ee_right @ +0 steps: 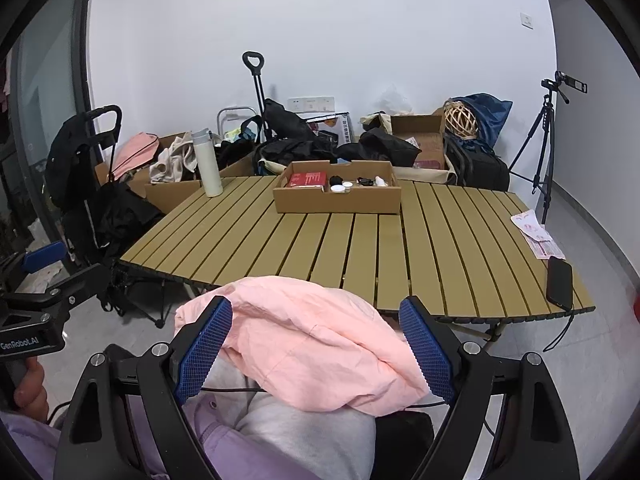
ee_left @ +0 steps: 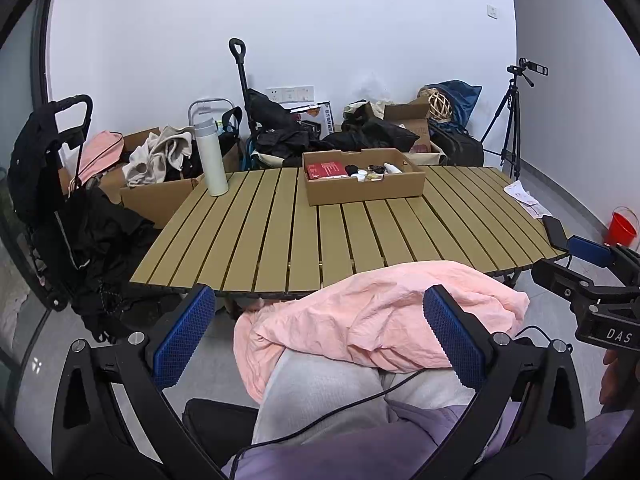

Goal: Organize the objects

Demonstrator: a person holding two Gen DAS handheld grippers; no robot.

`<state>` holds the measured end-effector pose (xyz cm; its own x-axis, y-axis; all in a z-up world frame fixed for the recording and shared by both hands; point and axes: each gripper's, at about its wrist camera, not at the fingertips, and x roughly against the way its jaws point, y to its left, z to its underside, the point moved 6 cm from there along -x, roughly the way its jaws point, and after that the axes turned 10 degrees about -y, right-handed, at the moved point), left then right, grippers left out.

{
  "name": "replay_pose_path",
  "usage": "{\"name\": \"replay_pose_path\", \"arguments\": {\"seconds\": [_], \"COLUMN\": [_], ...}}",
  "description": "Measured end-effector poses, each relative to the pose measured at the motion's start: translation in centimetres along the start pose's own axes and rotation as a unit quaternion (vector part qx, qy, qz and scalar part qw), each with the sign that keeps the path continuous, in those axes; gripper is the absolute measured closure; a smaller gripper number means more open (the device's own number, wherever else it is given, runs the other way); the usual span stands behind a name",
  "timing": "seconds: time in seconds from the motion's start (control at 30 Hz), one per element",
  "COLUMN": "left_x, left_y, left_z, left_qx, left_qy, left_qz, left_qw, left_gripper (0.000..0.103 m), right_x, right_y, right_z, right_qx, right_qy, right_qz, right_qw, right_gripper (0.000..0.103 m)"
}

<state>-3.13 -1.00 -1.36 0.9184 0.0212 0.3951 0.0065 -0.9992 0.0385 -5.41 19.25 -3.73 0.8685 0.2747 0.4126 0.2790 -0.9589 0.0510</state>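
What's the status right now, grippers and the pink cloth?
Left gripper open, right gripper open. Pink cloth bunched on lap, ungripped. Cardboard tray on table, path clear.

Legible markings: white letters "DAS" on the black body of the right gripper (ee_left: 592,276), seen in the left wrist view. White lettering "GenRobot.AI" on the black body of the left gripper (ee_right: 36,276), seen in the right wrist view. Print on the red flat box (ee_left: 326,169) and on the white-and-pink paper sheets (ee_right: 538,234) is too small to read
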Motion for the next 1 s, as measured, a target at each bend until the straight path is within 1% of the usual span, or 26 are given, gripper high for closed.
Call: {"name": "replay_pose_path", "arguments": {"seconds": [0.5, 0.67, 0.87, 1.0], "left_x": [0.17, 0.08, 0.34, 0.18], "left_y": [-0.20, -0.20, -0.49, -0.47], "left_z": [-0.07, -0.02, -0.12, 0.02], "left_qx": [-0.001, 0.001, -0.003, 0.000], "left_qy": [0.001, 0.007, 0.003, 0.008], "left_qz": [0.001, 0.006, 0.010, 0.015], "left_qw": [1.0000, 1.0000, 0.9999, 0.9998], "left_gripper": [0.000, 0.000, 0.000, 0.000], "right_x": [0.00, 0.02, -0.31, -0.65], "right_y": [-0.05, -0.10, -0.19, -0.71], "right_z": [-0.01, -0.01, 0.26, 0.77], "right_qx": [-0.001, 0.004, 0.001, -0.007], "right_qy": [-0.001, -0.001, 0.009, 0.021], "right_qz": [0.003, 0.004, -0.002, 0.001], "right_qw": [1.000, 1.000, 1.000, 1.000], "right_gripper": [0.015, 0.015, 0.015, 0.015]}}
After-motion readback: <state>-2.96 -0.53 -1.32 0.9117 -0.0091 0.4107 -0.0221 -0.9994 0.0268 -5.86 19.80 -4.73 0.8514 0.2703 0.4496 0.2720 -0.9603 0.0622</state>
